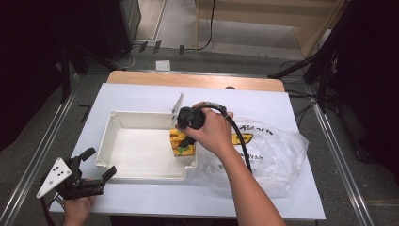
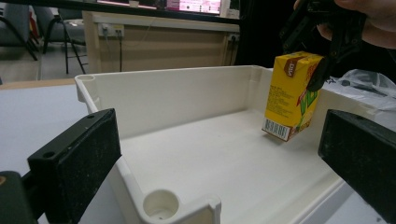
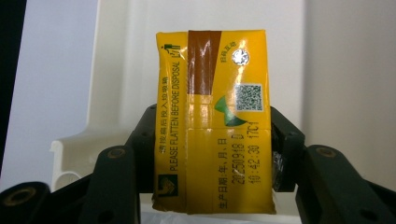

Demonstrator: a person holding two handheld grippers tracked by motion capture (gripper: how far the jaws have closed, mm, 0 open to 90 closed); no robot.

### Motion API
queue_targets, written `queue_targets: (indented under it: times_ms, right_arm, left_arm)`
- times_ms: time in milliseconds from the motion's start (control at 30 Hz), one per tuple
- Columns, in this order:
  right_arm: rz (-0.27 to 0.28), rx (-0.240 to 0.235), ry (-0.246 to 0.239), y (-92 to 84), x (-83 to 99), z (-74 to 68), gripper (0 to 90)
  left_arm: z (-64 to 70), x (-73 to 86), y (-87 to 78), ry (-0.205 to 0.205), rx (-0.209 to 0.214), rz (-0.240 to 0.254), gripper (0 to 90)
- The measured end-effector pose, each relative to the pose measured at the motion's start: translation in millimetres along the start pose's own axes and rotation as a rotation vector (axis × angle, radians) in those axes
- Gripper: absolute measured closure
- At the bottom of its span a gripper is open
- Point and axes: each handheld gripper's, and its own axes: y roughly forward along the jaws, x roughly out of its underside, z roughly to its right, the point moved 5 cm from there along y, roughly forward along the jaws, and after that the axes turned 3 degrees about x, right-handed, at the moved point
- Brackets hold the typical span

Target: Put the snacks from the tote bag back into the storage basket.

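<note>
A yellow drink carton hangs over the right end of a white plastic tray, its lower corner near the tray floor. My right gripper is shut on the carton from above, one jaw on each side. My left gripper stands open at the tray's near left corner, with nothing between its jaws, and looks along the tray toward the carton.
A clear plastic bag with printed lettering lies on the white table cover just right of the tray. The table's wooden far edge and the floor lie beyond. Metal rails run along both sides.
</note>
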Motion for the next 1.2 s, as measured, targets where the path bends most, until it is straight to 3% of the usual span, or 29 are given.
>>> queue_targets:
  times_ms: [300, 433, 733, 1067, 1200]
  right_arm:
    - [-0.025, -0.014, 0.003, 3.0, 7.2, -0.7, 49.8]
    - [0.026, -0.019, 0.018, -6.2, 6.9, -1.0, 49.9]
    - [0.053, -0.005, 0.027, -18.6, 12.5, -1.5, 49.4]
    - [0.077, 0.000, 0.060, -27.8, 27.0, -2.6, 37.4]
    - [0.105, 0.029, 0.071, -31.4, 32.6, -1.4, 31.4]
  left_arm:
    - [0.0, 0.0, -0.1, 0.002, -0.002, -0.001, 0.0]
    - [0.0, 0.1, 0.1, 0.002, -0.002, -0.002, 0.0]
    - [0.6, 0.2, 0.2, 0.000, -0.001, -0.003, 0.0]
    - [0.9, 0.3, 0.5, 0.000, -0.002, -0.004, 0.0]
    - [0.9, 0.3, 0.5, 0.000, -0.002, -0.005, 0.0]
